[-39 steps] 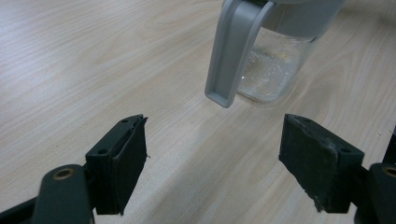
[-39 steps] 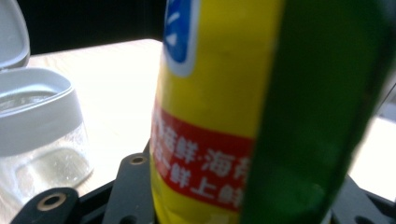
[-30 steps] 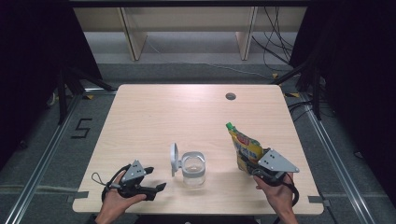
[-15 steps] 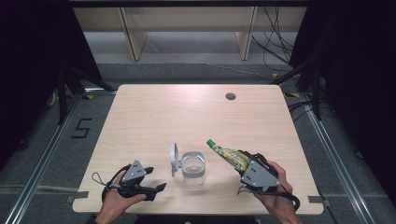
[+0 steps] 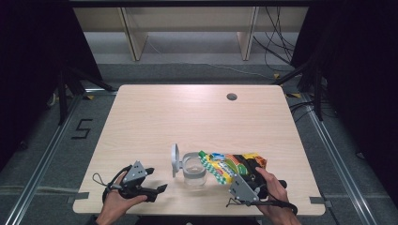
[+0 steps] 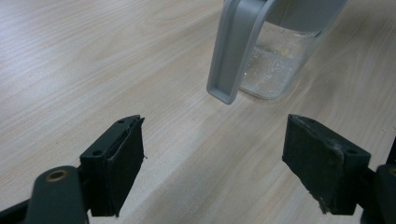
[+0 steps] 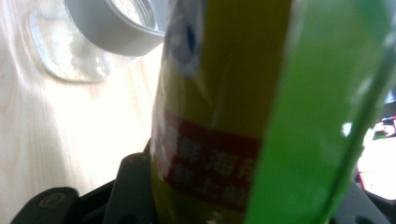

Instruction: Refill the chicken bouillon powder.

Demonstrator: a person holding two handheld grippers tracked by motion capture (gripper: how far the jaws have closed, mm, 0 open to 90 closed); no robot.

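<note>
A clear glass jar stands near the table's front edge, its grey hinged lid swung open on the left. My right gripper is shut on a yellow-green snack bag. The bag lies tipped almost flat, its top end at the jar's mouth. In the right gripper view the bag is up close, with the jar's rim beyond it at the upper left. My left gripper rests open on the table left of the jar. Its view shows the hanging lid and some pale grains in the jar.
The wooden table has a round cable hole at the back right. Dark floor, cables and shelf legs lie beyond the far edge. The front edge runs just below both hands.
My right gripper has carried the bag leftward and tipped it from near upright down toward the jar's mouth. The left gripper and the jar have not moved.
</note>
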